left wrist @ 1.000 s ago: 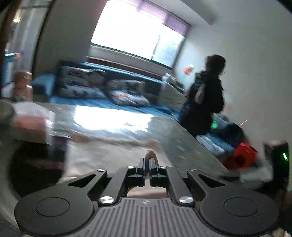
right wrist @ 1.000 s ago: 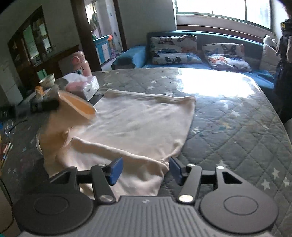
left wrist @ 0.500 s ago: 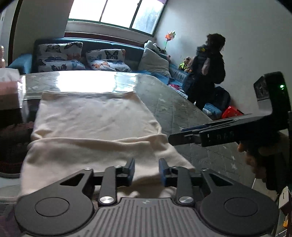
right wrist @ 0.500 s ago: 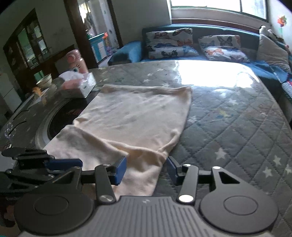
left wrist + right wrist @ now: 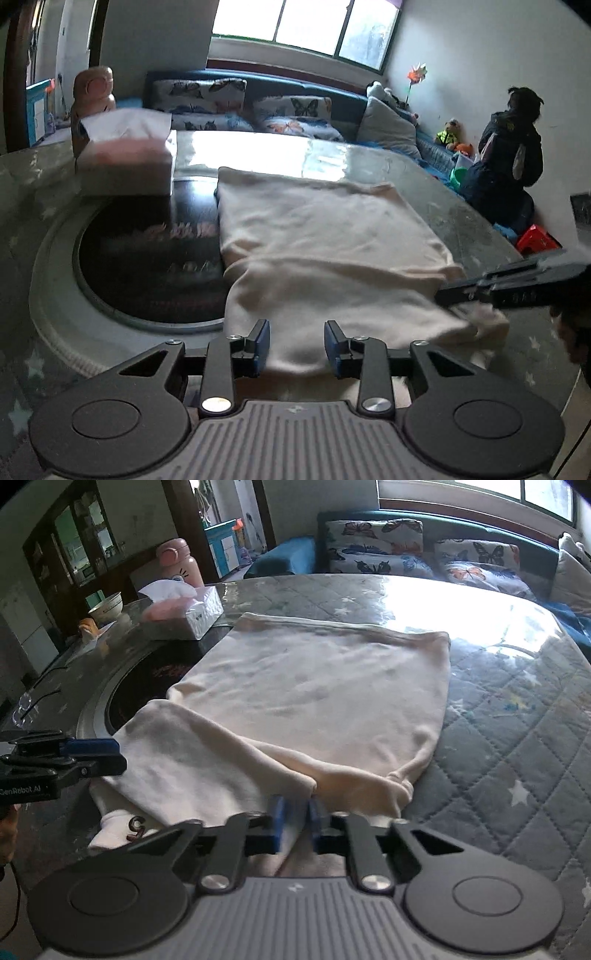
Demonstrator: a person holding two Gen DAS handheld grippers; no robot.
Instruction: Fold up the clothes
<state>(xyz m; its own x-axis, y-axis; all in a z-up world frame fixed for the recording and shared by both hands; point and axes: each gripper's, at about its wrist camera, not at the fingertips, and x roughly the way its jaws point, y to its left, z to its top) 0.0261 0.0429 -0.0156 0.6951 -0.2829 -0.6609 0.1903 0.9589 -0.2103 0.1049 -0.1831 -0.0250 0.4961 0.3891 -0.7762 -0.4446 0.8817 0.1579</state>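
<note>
A cream garment [image 5: 325, 240] lies flat on the table, its near part folded over into a band [image 5: 207, 760]. In the left wrist view my left gripper [image 5: 295, 343] hangs low over the near left edge; its jaws are opening, with cloth lying between them and the pads not pressing it. My right gripper [image 5: 295, 812] is shut on a pinch of the garment's near edge, close to the bunched right corner [image 5: 399, 786]. Each gripper shows in the other's view: the right gripper [image 5: 498, 288] at the right, the left gripper [image 5: 88, 753] at the left.
The table has a grey quilted star cover [image 5: 517, 738] and a dark round inset [image 5: 147, 266] left of the garment. A tissue box [image 5: 184, 613], a pink bottle [image 5: 181, 561] and a bowl [image 5: 107, 605] stand at the far left. A person [image 5: 513, 147] stands by the right wall.
My left gripper let go of the lifted cloth, which now lies folded across the garment, and sank to the near edge with jaws apart. My right gripper moved in and shut on the near edge.
</note>
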